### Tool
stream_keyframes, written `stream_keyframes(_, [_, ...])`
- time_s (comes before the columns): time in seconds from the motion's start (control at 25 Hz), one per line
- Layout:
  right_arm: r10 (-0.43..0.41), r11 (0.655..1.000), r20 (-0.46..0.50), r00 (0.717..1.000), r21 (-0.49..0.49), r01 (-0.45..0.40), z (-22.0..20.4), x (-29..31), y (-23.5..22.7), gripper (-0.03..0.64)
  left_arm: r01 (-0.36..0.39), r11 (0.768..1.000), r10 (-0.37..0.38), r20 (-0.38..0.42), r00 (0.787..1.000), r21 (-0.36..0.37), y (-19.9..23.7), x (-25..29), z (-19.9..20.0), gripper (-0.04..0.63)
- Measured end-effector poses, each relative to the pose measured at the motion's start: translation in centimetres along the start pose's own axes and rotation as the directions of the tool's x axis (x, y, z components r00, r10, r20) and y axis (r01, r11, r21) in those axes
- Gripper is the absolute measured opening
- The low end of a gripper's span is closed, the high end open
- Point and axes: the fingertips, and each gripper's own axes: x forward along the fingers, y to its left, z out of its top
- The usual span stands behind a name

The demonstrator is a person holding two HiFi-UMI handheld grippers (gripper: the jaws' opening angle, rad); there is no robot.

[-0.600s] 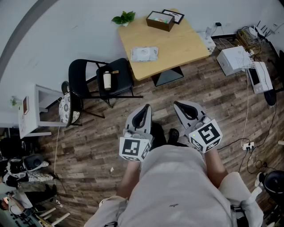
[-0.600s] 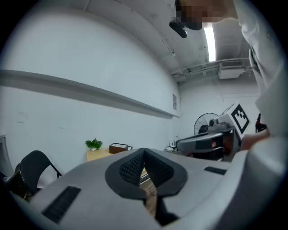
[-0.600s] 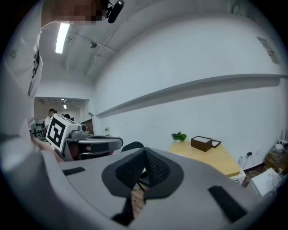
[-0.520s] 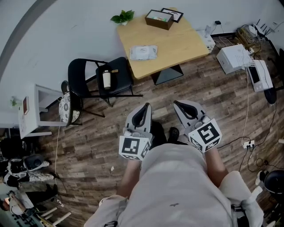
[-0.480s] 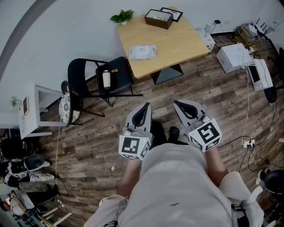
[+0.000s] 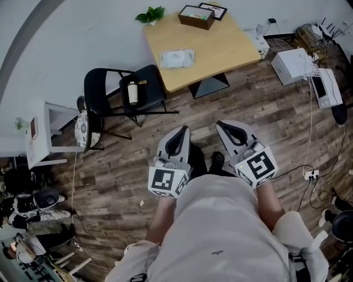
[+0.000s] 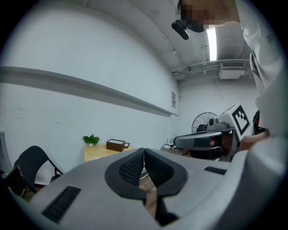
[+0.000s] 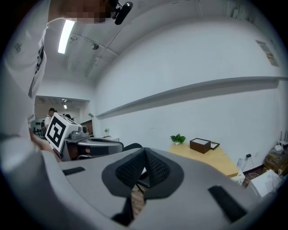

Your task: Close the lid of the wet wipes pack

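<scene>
– While both grippers hang at the person's waist, is either one holding anything?

– No. The left gripper (image 6: 184, 131) has its black ribbed pads (image 7: 131, 167) pressed together on nothing, and the right gripper (image 6: 220, 125) is clenched empty just beside it. I'd say they're carried closed and nearly level simply because nothing is within reach.

– And the wipes?

– The pale, flat, soft plastic wet wipes pack (image 6: 176, 58) lies well ahead of both jaw tips, on the light wooden square table (image 6: 220, 49), closer to the left jaws' line. A dark brown box (image 6: 197, 16) sits beyond it. Whether the lid stands up I can't tell from here; getting there comes first.
</scene>
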Motion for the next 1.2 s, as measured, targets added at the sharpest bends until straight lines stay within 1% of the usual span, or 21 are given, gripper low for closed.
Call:
stream_keyframes(0.12, [0.012, 1.000, -0.003, 1.000, -0.004, -0.012, -0.1, 0.1, 0.4, -0.002, -0.014, 1.000, 0.014, -0.005, 1.000, 0.001, 0.0, -0.2, -0.2, 0.008])
stream_keyframes(0.36, [0.003, 1.000, -0.011, 1.000, 0.010, -0.002, -0.6, 0.7, 0.3, 0.000, -0.015, 1.000, 0.015, -0.010, 1.000, 0.004, 0.2, -0.2, -0.4, 0.009])
stream_keyframes(0.6, [0.006, 1.000, -0.032, 0.999, 0.026, -0.005, -1.0, 2.0, 0.1, 0.032, -0.001, 1.000, 0.000, -0.019, 1.000, -0.008, 1.3, 0.3, -0.8, 0.009])
stream_keyframes(0.68, [0.008, 1.000, -0.035, 0.999, 0.026, -0.007, -1.0, 2.8, 0.2, 0.052, 0.002, 1.000, -0.003, -0.018, 1.000, -0.014, 2.2, 0.3, -0.9, 0.009])
stream_keyframes(1.0, [-0.007, 1.000, -0.051, 0.999, 0.021, 0.008, 0.2, 7.3, -0.8, 0.073, 0.001, 1.000, 0.000, 0.004, 1.000, -0.013, 7.3, 1.8, 0.3, 0.014])
stream_keyframes(1.08, [-0.015, 1.000, -0.052, 0.999, 0.018, 0.016, 0.6, 8.4, -1.3, 0.079, 0.005, 1.000, -0.005, 0.014, 1.000, -0.013, 8.6, 2.4, 0.7, 0.023])
stream_keyframes(1.2, [-0.031, 0.999, -0.056, 0.998, 0.014, 0.032, 1.3, 10.2, -2.2, 0.089, 0.018, 1.000, -0.018, 0.018, 1.000, -0.018, 10.7, 3.7, 1.1, 0.057])
